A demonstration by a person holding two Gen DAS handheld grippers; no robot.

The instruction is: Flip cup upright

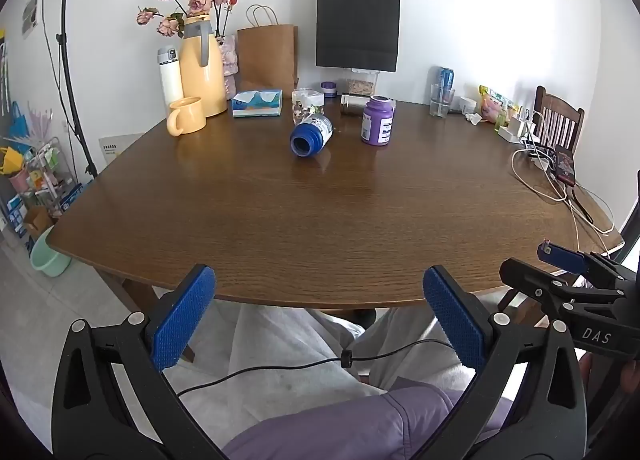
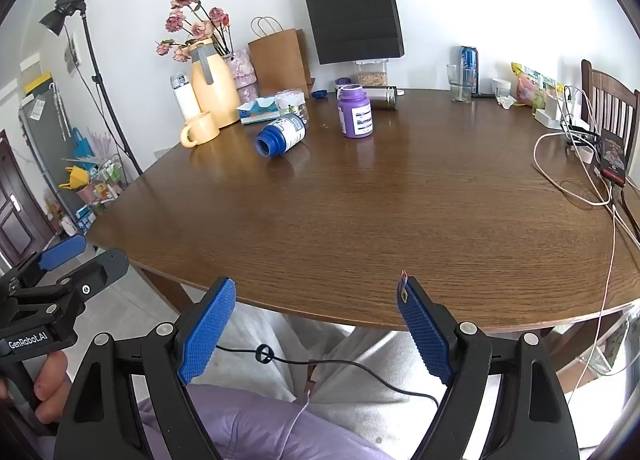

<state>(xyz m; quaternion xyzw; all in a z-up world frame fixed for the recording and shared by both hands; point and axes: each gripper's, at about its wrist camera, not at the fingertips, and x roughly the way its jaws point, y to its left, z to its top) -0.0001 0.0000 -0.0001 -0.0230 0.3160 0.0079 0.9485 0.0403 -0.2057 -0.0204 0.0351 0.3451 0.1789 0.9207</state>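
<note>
**Cup on its side, far across the counter, both tongs empty**

Left wrist: my left tongs [image 1: 318, 314] gape wide, holding nothing. The blue cup [image 1: 311, 135] lies tipped on the counter [image 1: 320, 212], mouth toward me, well ahead, almost centred.

Right wrist: right tongs [image 2: 316, 326] also wide, empty. Cup [image 2: 281, 136] sits ahead-left; I judge left nearer.

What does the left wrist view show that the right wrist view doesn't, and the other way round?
Only the left wrist view shows the green basin on the floor. Only the right wrist view shows the lamp on its stand and the dark door. Both share the table, the blue bottle lying on its side with its mouth towards the cameras, the upright purple bottle, and both grippers, left gripper and right gripper, open and empty.
</note>
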